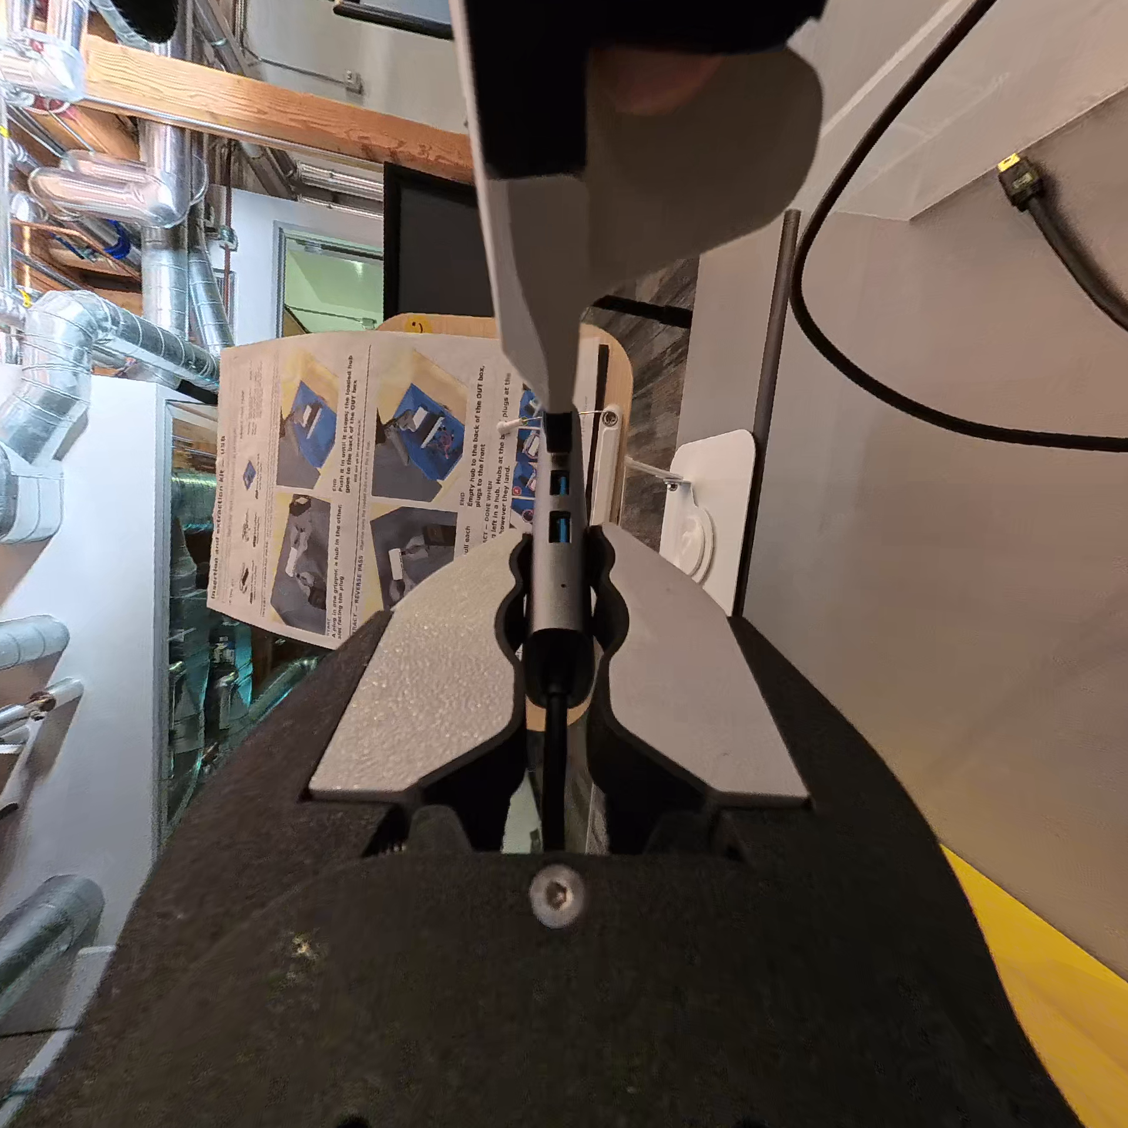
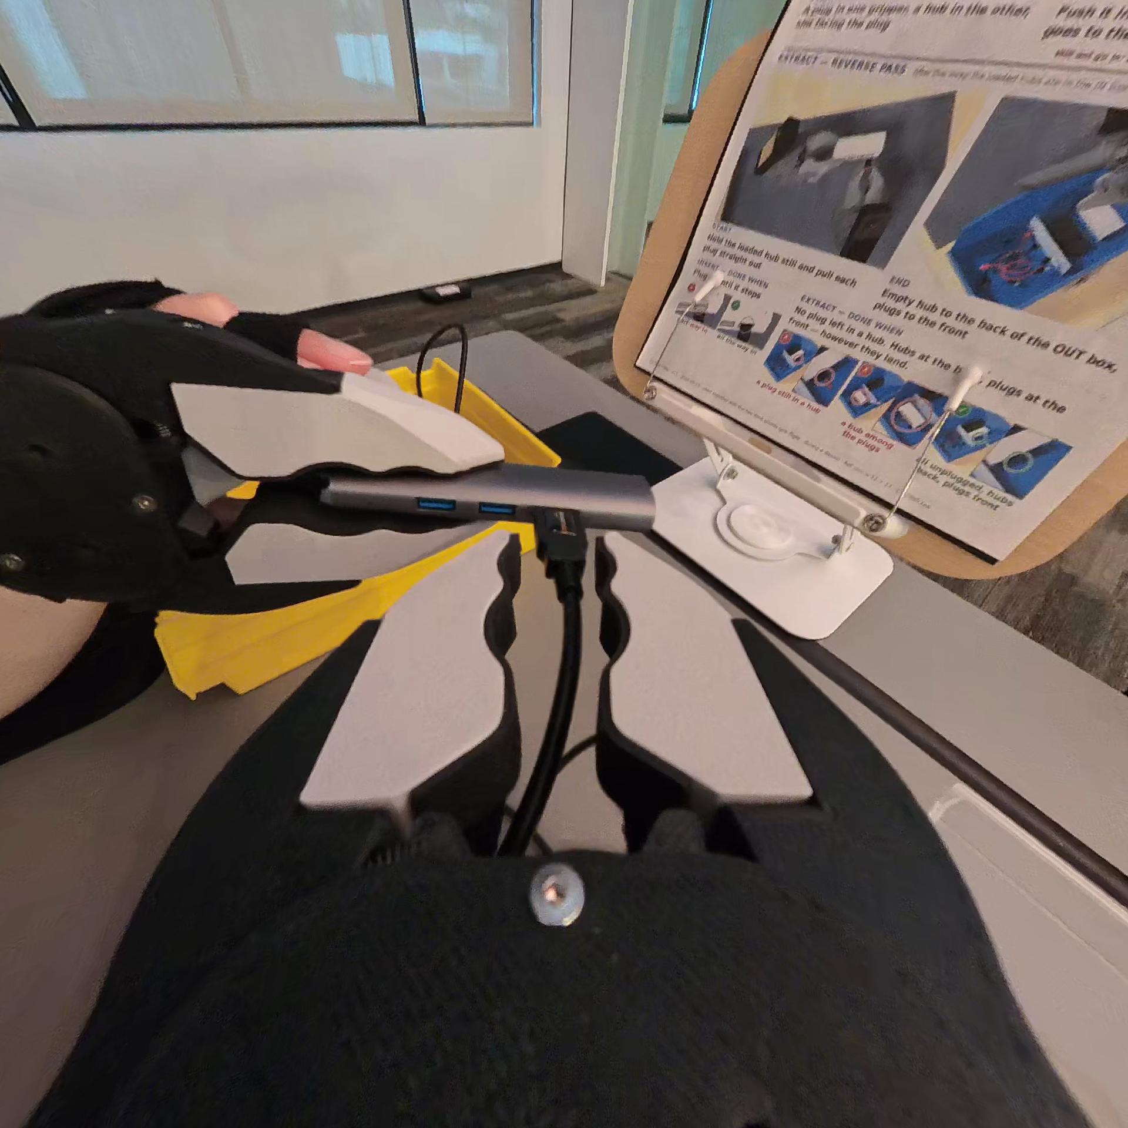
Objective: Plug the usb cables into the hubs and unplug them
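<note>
My left gripper [image 2: 390, 494] is clamped on the grey USB hub [image 2: 488, 491], holding it level above the yellow bin [image 2: 342, 622]. A black plug [image 2: 558, 537] sits in the hub's side port. My right gripper [image 2: 555, 567] straddles that plug, fingers parted and apart from it. The instruction sheet [image 2: 903, 244] stands right.

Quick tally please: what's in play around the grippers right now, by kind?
Grippers: 2, left and right
Hubs: 1, grey hub clamped in the left gripper
Cables with plug: 1, black plug at the hub's port, between the right gripper's open fingers
Yellow bins: 1, yellow bin behind the hub
Instruction stands: 1, white stand
Total: 6
</note>
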Available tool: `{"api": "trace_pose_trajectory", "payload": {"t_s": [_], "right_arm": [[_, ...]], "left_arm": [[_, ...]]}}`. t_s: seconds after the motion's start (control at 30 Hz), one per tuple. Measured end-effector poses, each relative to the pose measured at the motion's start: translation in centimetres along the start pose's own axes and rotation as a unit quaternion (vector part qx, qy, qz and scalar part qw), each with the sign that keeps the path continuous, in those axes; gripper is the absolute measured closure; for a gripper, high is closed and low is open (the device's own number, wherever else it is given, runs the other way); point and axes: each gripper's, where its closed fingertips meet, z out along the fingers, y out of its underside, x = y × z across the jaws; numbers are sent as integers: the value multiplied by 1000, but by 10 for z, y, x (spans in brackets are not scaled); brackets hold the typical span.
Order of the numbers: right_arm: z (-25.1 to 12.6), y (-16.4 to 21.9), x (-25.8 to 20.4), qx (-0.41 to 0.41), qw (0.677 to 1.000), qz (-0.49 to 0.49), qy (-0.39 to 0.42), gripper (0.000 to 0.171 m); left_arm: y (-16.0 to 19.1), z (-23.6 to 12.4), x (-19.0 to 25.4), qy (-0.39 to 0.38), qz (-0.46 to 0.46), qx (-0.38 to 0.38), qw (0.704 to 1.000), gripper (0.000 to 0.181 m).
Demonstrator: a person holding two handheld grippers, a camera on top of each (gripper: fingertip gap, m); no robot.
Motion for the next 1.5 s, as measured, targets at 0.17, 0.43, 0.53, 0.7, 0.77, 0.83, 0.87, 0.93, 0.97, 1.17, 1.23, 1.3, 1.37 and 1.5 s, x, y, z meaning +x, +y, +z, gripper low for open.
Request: {"api": "trace_pose_trajectory", "payload": {"t_s": [0.17,0.43,0.53,0.7,0.77,0.83,0.87,0.93,0.97,1.17,1.23,1.3,1.37,1.5], "right_arm": [[5,4,1,-1,1000,12,6,146],[4,2,8,14,999,16,26,149],[4,0,8,24,999,6,31,152],[4,1,9,29,999,6,33,153],[4,1,11,31,999,10,30,153],[4,2,12,30,999,11,30,153],[4,2,12,31,999,10,30,154],[5,1,11,30,999,7,30,154],[4,1,10,31,999,4,31,154],[1,-5,6,37,998,-14,39,154],[0,-6,6,42,998,-13,38,154],[-2,-9,6,47,998,-6,35,153],[-2,-6,8,39,998,-8,38,154],[0,-3,9,36,999,8,16,154]], "left_arm": [[-2,2,-1,-20,9,-5,1000,164],[-6,3,-3,-41,9,-3,999,165],[-7,4,-2,-40,11,-5,999,165],[-7,6,-2,-43,-2,-7,999,165],[-6,8,-2,-44,-11,-11,999,165],[-4,10,-1,-46,-15,-20,999,164],[-3,11,-1,-47,-18,-23,998,164],[-1,13,-1,-47,-25,-29,998,164],[0,13,-1,-47,-29,-28,998,164],[1,11,-5,-49,-43,-18,998,164],[0,10,-8,-56,-39,-14,998,164],[-4,8,-10,-85,-9,1,996,164],[-5,10,-7,-87,-11,2,996,165],[-6,12,-3,-66,-37,20,997,164]]}}
